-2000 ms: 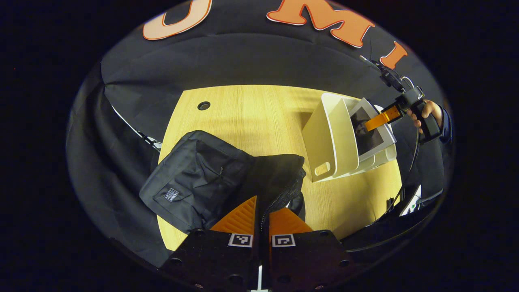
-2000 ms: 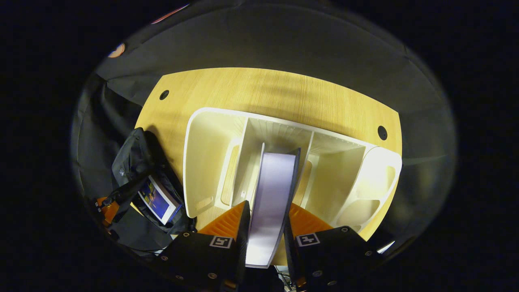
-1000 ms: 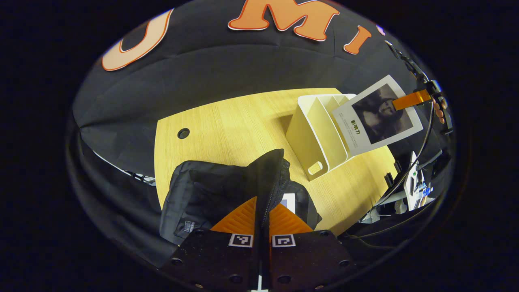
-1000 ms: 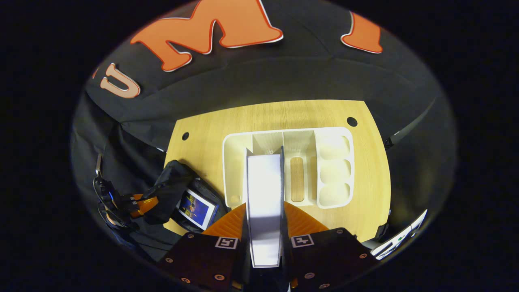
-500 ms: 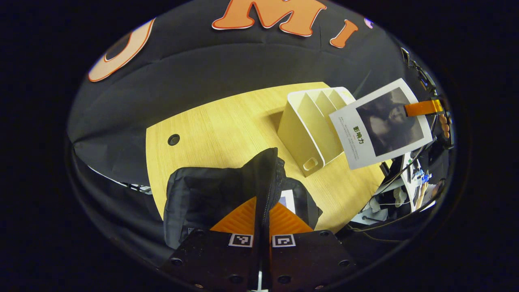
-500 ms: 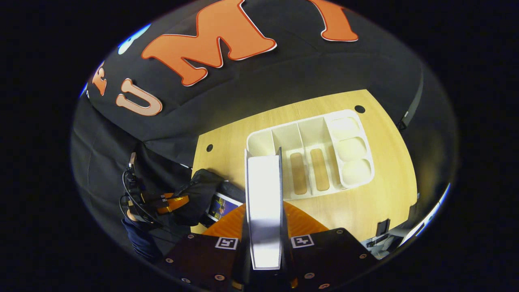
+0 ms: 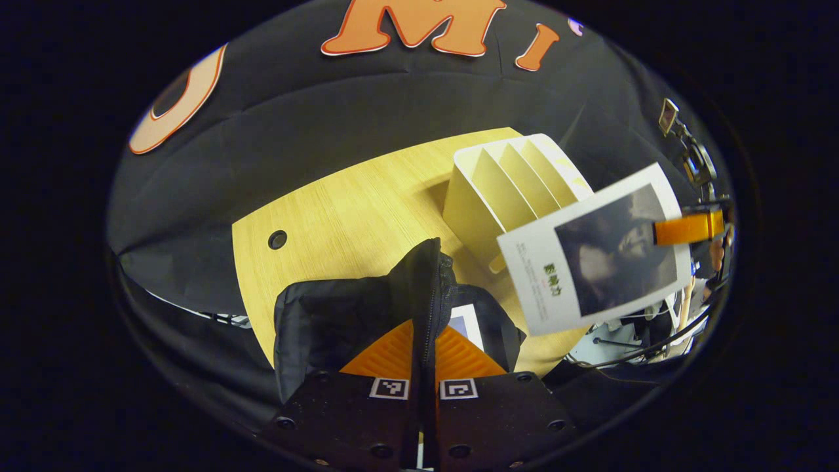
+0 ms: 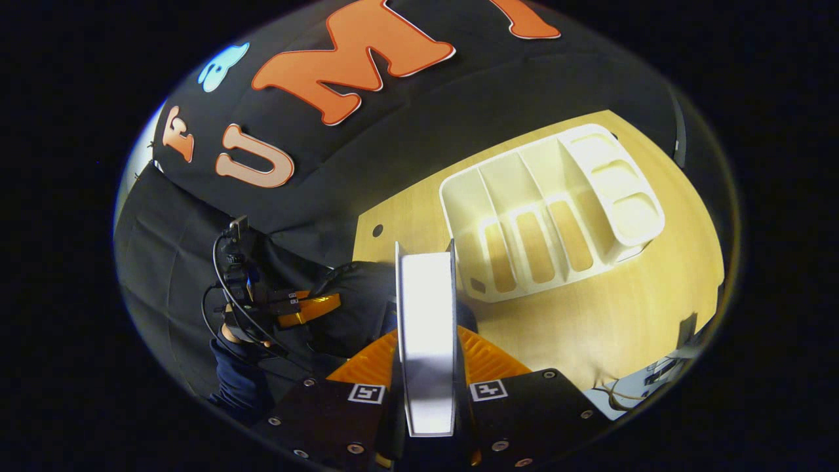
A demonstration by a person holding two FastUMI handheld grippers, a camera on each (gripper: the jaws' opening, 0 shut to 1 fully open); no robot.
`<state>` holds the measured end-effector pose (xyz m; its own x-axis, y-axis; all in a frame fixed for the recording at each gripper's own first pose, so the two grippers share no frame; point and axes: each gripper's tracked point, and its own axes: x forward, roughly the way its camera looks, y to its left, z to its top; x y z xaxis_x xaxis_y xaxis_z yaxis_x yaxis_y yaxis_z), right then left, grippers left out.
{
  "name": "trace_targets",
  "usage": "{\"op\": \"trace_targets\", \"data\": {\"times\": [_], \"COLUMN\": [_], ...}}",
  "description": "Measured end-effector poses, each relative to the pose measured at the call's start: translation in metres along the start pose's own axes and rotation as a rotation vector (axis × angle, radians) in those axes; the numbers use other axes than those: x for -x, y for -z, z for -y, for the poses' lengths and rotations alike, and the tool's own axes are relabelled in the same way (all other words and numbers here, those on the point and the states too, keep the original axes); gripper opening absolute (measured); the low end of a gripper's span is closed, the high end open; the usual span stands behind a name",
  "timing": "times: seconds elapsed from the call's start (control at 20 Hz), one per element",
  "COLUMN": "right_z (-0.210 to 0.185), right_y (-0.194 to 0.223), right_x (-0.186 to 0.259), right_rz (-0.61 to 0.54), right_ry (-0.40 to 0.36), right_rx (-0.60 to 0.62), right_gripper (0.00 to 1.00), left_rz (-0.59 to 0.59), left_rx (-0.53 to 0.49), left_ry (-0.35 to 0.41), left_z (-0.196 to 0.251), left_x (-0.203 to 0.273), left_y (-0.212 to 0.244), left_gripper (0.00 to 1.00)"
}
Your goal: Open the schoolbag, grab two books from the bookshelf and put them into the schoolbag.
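Now: right gripper (image 8: 427,357) clamps a book (image 8: 426,341) edge-on, above the schoolbag (image 7: 354,314); left gripper (image 7: 423,347) pinches schoolbag's zipper edge; bookshelf (image 8: 544,216) beyond.

Tabletop (image 7: 341,210): light wood grain, rounded corners, dark round cable hole (image 7: 277,239) near its far left corner. Black cloth hangs behind it. Two things sit directly on it. White bookshelf (image 7: 498,190): upright dividers form slots, slots look empty in the right gripper view, three rounded trays along one side. Black schoolbag (image 7: 341,321): near left edge of the tabletop, just beside the bookshelf, top gaping, a book with a white-edged cover (image 7: 467,326) showing inside. Bare wood between the bookshelf and the near right edge.
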<state>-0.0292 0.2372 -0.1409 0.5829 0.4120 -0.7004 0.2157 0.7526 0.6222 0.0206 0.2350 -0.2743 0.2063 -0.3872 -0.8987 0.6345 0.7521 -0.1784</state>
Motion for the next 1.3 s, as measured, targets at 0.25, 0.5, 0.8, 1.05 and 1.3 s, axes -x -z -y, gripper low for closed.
{"op": "trace_targets", "data": {"times": [0.25, 0.5, 0.8, 1.05, 1.3], "right_z": [-0.015, -0.029, -0.045, -0.057, -0.063], "right_y": [0.021, 0.046, 0.062, 0.079, 0.09], "right_x": [-0.037, -0.094, -0.15, -0.183, -0.21], "right_rz": [-0.013, -0.019, 0.0, 0.016, 0.058], "right_ry": [-0.054, -0.104, -0.155, -0.199, -0.226], "right_rx": [-0.019, -0.092, -0.186, -0.266, -0.308], "right_gripper": [0.31, 0.31, 0.3, 0.3, 0.3], "left_rz": [0.019, 0.029, 0.049, 0.07, 0.072], "left_rx": [-0.012, -0.021, -0.018, -0.016, -0.003], "left_ry": [0.011, 0.014, 0.041, 0.059, 0.087], "left_z": [0.011, 0.016, 0.027, 0.035, 0.047], "left_x": [0.0, 0.004, 0.007, 0.009, 0.009], "left_y": [-0.008, -0.011, -0.011, -0.015, -0.014], "left_gripper": [0.03, 0.03, 0.03, 0.04, 0.04]}}
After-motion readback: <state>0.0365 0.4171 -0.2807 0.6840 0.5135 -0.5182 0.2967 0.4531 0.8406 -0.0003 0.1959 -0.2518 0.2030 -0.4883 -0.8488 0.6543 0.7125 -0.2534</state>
